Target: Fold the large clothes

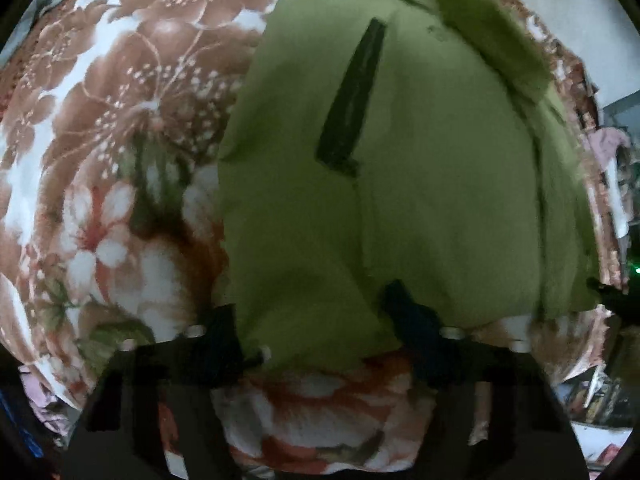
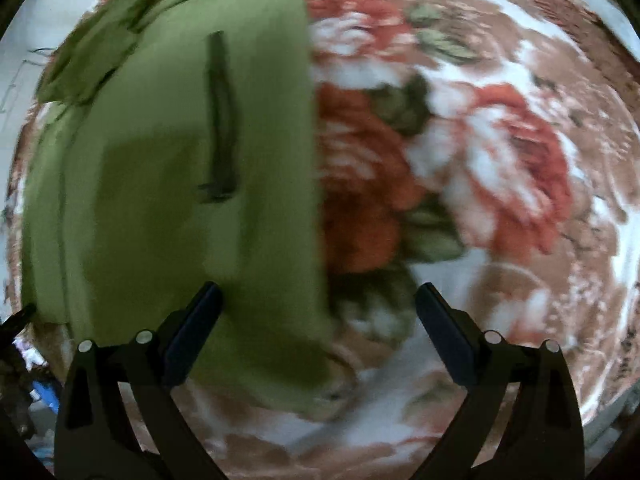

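A large olive-green garment (image 1: pixel 400 184) with a dark slit pocket (image 1: pixel 352 96) lies folded lengthwise on a floral bedspread (image 1: pixel 104 128). My left gripper (image 1: pixel 316 320) is open, its jaws wide apart over the garment's near hem, with cloth lying between them. In the right wrist view the same garment (image 2: pixel 168 184) fills the left half, its pocket (image 2: pixel 220 120) upright. My right gripper (image 2: pixel 320 312) is open over the garment's near right corner, its left finger (image 2: pixel 192 332) above the cloth and its right finger (image 2: pixel 448 336) above the bedspread (image 2: pixel 480 168).
The bedspread covers the whole bed with red, brown and white flowers. A pale wall (image 1: pixel 568 12) stands behind the bed. Clutter and hanging pink cloth (image 1: pixel 608 148) show at the right edge of the left wrist view.
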### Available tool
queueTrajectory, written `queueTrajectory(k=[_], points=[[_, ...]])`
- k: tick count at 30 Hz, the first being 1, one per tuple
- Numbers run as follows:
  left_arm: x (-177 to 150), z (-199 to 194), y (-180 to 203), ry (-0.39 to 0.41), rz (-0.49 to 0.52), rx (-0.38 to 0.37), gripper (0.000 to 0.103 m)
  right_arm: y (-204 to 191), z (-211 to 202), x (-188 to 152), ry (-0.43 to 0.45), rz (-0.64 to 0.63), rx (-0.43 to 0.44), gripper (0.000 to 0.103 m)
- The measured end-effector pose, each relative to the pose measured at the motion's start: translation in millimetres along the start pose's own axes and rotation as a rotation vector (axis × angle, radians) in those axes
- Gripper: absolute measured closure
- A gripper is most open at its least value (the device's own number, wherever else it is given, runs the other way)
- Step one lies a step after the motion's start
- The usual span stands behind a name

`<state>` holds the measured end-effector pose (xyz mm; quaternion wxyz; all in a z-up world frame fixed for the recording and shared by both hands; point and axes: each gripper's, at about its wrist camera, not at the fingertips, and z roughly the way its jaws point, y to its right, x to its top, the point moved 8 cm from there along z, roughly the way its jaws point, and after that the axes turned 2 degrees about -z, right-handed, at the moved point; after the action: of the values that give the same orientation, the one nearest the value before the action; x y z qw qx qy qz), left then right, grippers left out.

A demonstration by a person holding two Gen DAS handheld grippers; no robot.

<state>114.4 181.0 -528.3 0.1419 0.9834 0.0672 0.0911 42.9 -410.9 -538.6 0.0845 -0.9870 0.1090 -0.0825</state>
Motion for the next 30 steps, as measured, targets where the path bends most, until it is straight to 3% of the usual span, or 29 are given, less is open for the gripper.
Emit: queueTrajectory(k=[3, 6, 9, 11, 12, 13, 15, 17, 18, 19, 21, 23, 24, 27, 30], points=[[3.7, -9.8, 7.3, 0.023, 0.006, -0.06, 0.048, -23.0, -2.0, 3.5, 0.01, -0.057, 0.053, 0.007], [1.3, 2.8, -4.3, 0.005, -0.013, -0.04, 0.042, -32.0, 11.9, 7.0, -0.018, -0.063, 0.059, 0.007], [1.8, 8.7, -11.2, 0.004, -0.054, -0.049, 0.044, -30.7, 24.5, 8.0, -0.038, -0.029, 0.082, 0.011], [4.0, 2.3, -4.8, 0.017, -0.062, -0.103, 0.061, -33.0, 20.7, 7.1, -0.055, -0.019, 0.111, 0.036], [4.2, -2.0, 2.4, 0.016, -0.046, -0.147, 0.07, -32.6, 16.1, 5.7, -0.061, -0.032, 0.098, 0.055], [4.5, -6.0, 7.3, 0.019, -0.023, -0.169, 0.071, -29.2, 12.1, 6.7, -0.066, -0.042, 0.089, 0.074], [6.2, -7.9, 10.8, 0.018, 0.001, -0.171, 0.071, -28.6, 3.5, 5.1, -0.072, -0.052, 0.098, 0.082], [5.3, 3.4, 2.4, -0.008, -0.02, -0.147, 0.064, -27.8, 3.0, 5.3, -0.077, -0.046, 0.1, 0.082], [2.7, 13.7, -4.3, -0.034, -0.038, -0.133, 0.052, -27.4, 5.3, 4.4, -0.085, -0.044, 0.093, 0.075], [2.0, 20.9, -4.2, -0.04, -0.045, -0.138, 0.052, -27.8, 11.6, 3.2, -0.102, -0.036, 0.095, 0.066], [4.0, 25.6, -3.8, -0.036, -0.044, -0.145, 0.053, -28.2, 26.3, 5.9, -0.126, 0.002, 0.14, 0.051], [6.4, 21.1, 3.1, -0.029, -0.029, -0.159, 0.069, -33.4, 31.1, 8.5, -0.136, 0.02, 0.148, 0.046], [2.4, 14.0, 3.5, -0.026, -0.012, -0.173, 0.08, -36.9, 30.0, 9.2, -0.146, 0.0, 0.123, 0.049], [3.6, 4.2, 14.1, -0.016, 0.044, -0.19, 0.083, -51.0, 23.4, 9.7, -0.156, -0.067, 0.068, 0.077], [0.4, 17.9, 6.4, -0.044, 0.057, -0.161, 0.077, -58.0, 18.5, 8.8, -0.148, -0.087, 0.059, 0.08]])
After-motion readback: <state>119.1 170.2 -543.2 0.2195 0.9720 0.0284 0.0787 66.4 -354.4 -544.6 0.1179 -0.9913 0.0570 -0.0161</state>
